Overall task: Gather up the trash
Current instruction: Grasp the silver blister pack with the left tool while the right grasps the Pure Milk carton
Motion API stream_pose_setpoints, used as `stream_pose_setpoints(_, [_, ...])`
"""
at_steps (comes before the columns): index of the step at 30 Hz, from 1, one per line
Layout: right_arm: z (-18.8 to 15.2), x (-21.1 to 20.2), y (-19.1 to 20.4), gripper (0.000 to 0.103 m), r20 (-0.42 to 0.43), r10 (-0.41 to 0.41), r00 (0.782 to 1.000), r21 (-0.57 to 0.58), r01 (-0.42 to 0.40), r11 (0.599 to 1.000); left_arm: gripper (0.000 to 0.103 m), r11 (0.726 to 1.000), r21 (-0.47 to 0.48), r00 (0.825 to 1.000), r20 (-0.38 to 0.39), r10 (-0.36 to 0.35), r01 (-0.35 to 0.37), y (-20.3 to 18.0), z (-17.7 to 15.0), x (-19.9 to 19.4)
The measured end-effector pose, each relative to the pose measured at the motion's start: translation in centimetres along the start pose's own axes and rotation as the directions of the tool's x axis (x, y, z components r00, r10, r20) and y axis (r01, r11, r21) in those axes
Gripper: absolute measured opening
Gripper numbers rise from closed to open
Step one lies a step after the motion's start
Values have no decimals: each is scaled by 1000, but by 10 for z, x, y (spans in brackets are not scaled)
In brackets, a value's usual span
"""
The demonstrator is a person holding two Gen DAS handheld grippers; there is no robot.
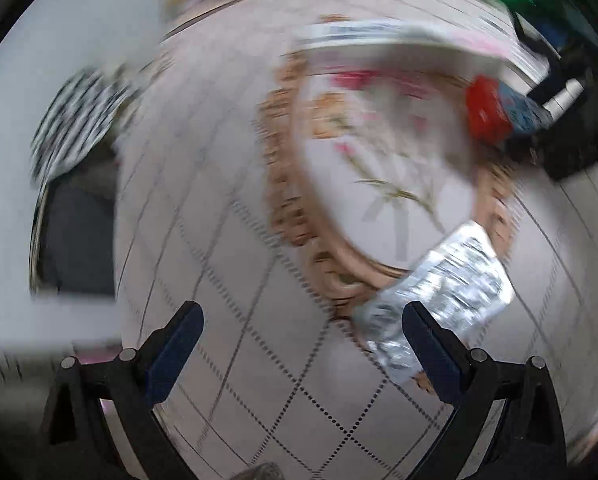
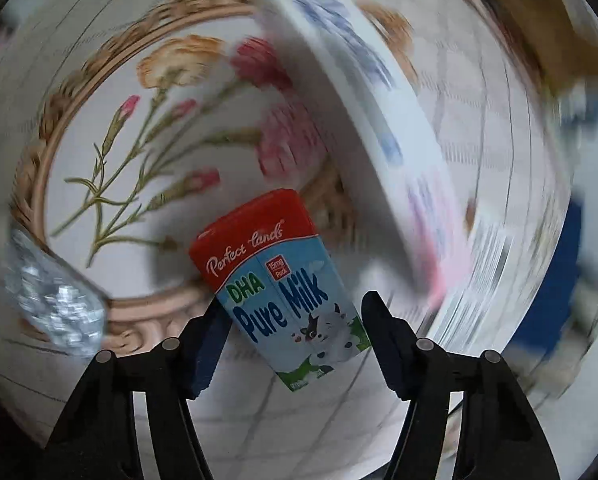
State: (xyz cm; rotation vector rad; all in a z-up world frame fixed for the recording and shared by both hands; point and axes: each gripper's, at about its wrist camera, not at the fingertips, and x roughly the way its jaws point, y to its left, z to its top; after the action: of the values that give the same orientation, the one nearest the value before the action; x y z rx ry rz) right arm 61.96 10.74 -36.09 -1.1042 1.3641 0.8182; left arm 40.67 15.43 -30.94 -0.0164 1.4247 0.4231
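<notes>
A red and blue "Pure Milk" carton (image 2: pixel 287 280) sits between the fingers of my right gripper (image 2: pixel 295 320); the jaws stand close on both sides of it, and the carton shows sharp while the table blurs. It also shows in the left wrist view (image 1: pixel 499 110), held by the right gripper at the far right. A crumpled silver foil wrapper (image 1: pixel 439 292) lies on the tablecloth just beyond my left gripper's right finger; it also shows in the right wrist view (image 2: pixel 55 300). My left gripper (image 1: pixel 299 328) is open and empty above the cloth.
A white box with blue and pink print (image 2: pixel 379 112) lies on the flowered tablecloth (image 2: pixel 147 152); it also shows in the left wrist view (image 1: pixel 399 40). A black and white checked cloth (image 1: pixel 75 120) and a dark opening (image 1: pixel 79 240) lie at the left.
</notes>
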Motion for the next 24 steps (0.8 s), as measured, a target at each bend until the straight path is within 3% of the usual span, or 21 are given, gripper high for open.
stream_pose_setpoints(2, [-29, 2, -27, 66, -21, 97, 995, 166, -92, 982, 102, 986, 161, 1000, -2, -30, 30, -22, 1, -2])
stream_pose_setpoints(4, [-59, 7, -45, 66, -22, 147, 989, 292, -134, 947, 102, 954, 295, 999, -21, -43, 48, -44, -2, 0])
stream_pose_setpoints(6, [-98, 18, -59, 66, -32, 210, 977, 427, -177, 887, 102, 911, 409, 998, -48, -44, 60, -63, -3, 5])
stream_pose_setpoints(10, [-149, 41, -69, 69, -49, 331, 943, 596, -238, 767, 102, 829, 552, 993, -116, -29, 89, -90, -1, 23])
stream_pose_setpoints(12, [-161, 49, -71, 83, -25, 397, 917, 629, -294, 720, 101, 812, 574, 989, -144, -30, 108, -96, 2, 31])
stream_pose_setpoints(15, [-172, 44, -78, 88, 43, 375, 926, 636, -314, 704, 96, 816, 557, 983, -172, -67, 154, -98, 7, 36])
stream_pose_setpoints(17, [-179, 40, -78, 88, 57, 344, 937, 624, -302, 721, 82, 824, 526, 972, -206, -116, 210, -95, 8, 36])
stream_pose_setpoints(18, [-180, 37, -76, 88, 65, 325, 943, 618, -294, 729, 69, 832, 493, 960, -231, -157, 255, -94, 6, 35])
stream_pose_setpoints(22, [-177, 37, -76, 88, 75, 270, 960, 583, -262, 769, 67, 887, 361, 947, -246, -207, 288, -89, -2, 36])
stream_pose_setpoints(24, [-180, 41, -73, 85, 86, 244, 966, 577, -248, 778, 67, 925, 237, 937, -254, -238, 299, -85, -10, 36])
